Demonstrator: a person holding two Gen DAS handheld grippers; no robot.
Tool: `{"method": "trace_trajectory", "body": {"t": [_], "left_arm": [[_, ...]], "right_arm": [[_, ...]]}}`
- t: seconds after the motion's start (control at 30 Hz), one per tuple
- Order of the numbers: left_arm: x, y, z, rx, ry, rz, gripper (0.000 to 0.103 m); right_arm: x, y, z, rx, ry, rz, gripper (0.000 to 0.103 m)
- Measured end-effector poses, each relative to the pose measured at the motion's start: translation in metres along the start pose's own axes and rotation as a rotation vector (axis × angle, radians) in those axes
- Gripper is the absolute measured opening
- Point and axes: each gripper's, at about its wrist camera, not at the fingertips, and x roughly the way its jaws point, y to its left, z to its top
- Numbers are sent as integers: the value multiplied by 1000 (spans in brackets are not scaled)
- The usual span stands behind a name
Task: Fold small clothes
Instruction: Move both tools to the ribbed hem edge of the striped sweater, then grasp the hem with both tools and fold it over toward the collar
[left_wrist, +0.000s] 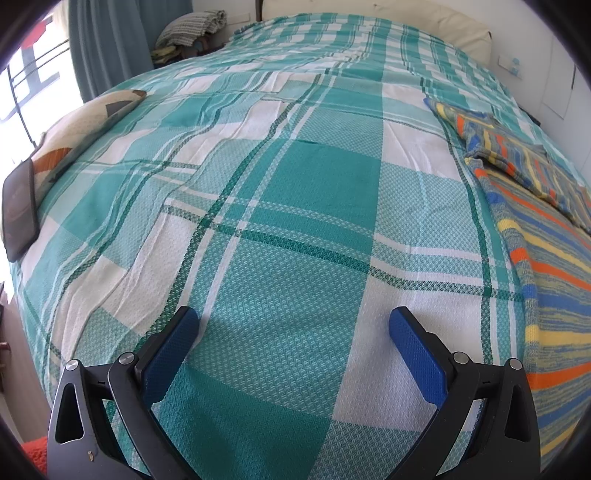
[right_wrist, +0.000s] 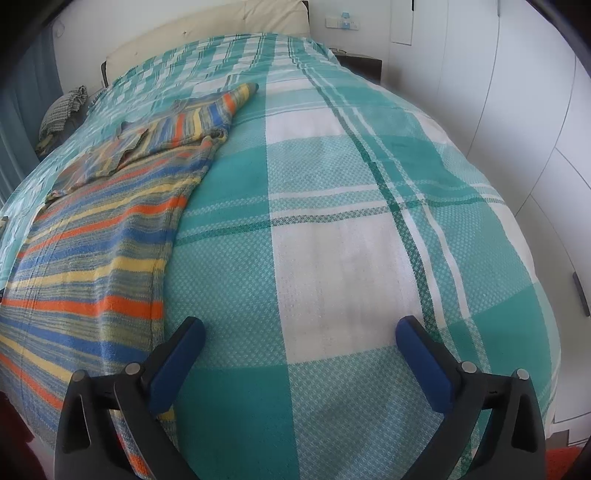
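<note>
A knitted garment striped in blue, orange and yellow (right_wrist: 92, 251) lies flat on the teal plaid bedspread (right_wrist: 332, 221), its sleeves folded across the upper part. In the left wrist view the same garment (left_wrist: 546, 258) runs along the right edge. My left gripper (left_wrist: 293, 321) is open over bare bedspread (left_wrist: 288, 206), to the left of the garment. My right gripper (right_wrist: 300, 332) is open too, nothing between its blue pads; its left finger (right_wrist: 177, 362) sits just beside the garment's right edge.
A dark tablet (left_wrist: 20, 210) and a patterned pillow (left_wrist: 85, 125) lie at the bed's left side. A pile of folded cloth (left_wrist: 192, 29) sits beyond the bed. White wardrobe doors (right_wrist: 517, 110) stand to the right, a cream headboard (right_wrist: 207, 33) at the far end.
</note>
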Motion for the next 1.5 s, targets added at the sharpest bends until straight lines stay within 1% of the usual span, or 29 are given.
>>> {"method": "trace_trajectory", "body": {"t": [0.2,0.3,0.33,0.43,0.5,0.57,0.63,0.8,0.9,0.97,1.0,1.03,1.07,1.13,1.17,1.2,1.23,1.27,1.3,1.33,1.37,1.4,1.43,1.47,1.5], "left_arm": [[-1,0,0,0,7,-5,102],[-12,0,2,10,66,-30,102],[-20,0,1,12,89,-59,101],[-50,-12,-15,30,130,-197,101],[-66,-29,-32,86,154,-245,101],[-77,-47,-47,157,162,-252,101],[-84,-59,-56,197,163,-252,101],[-83,-67,-60,209,174,-241,101],[-81,-68,-64,232,181,-227,101],[-78,-70,-67,234,197,-231,101],[-77,-71,-69,237,210,-233,101],[-76,-73,-71,243,221,-234,99],[-76,-74,-73,252,229,-234,98],[-79,-77,-77,270,239,-245,83],[-81,-78,-78,271,245,-253,80],[-83,-78,-79,265,252,-263,70],[-84,-78,-80,257,265,-276,60],[-85,-79,-81,255,276,-280,55],[-86,-80,-82,260,287,-276,46],[-86,-82,-84,268,298,-273,36],[-87,-84,-86,277,309,-267,30],[-88,-86,-87,287,320,-261,13],[-89,-87,-89,295,335,-266,5],[-91,-88,-89,302,339,-264,5],[-94,-88,-88,305,339,-268,4]], "right_arm": [[0,0,1,-3,0,-2,102],[-8,2,6,2,6,-32,102],[-12,3,7,3,9,-58,102],[-33,7,10,-18,-9,-142,102],[-46,11,10,-53,-20,-175,102],[-55,13,9,-79,-29,-196,102],[-60,15,9,-94,-30,-207,102],[-67,18,8,-111,-49,-227,102],[-70,19,8,-114,-59,-228,102],[-72,20,8,-114,-64,-226,102],[-73,19,9,-108,-60,-210,102],[-73,17,10,-92,-45,-175,102],[-74,13,10,-64,-23,-112,102],[-76,4,8,10,39,53,102],[-73,0,5,46,95,143,102],[-68,-2,1,78,163,235,100],[-63,-1,-5,109,235,327,94],[-61,-1,-11,138,288,399,91],[-60,1,-17,153,317,442,87],[-59,4,-21,151,334,458,87],[-57,10,-27,139,355,444,87],[-52,15,-31,118,379,421,85],[-46,23,-36,88,415,406,68],[-42,29,-41,58,442,403,48],[-38,37,-45,22,467,402,5]]}}
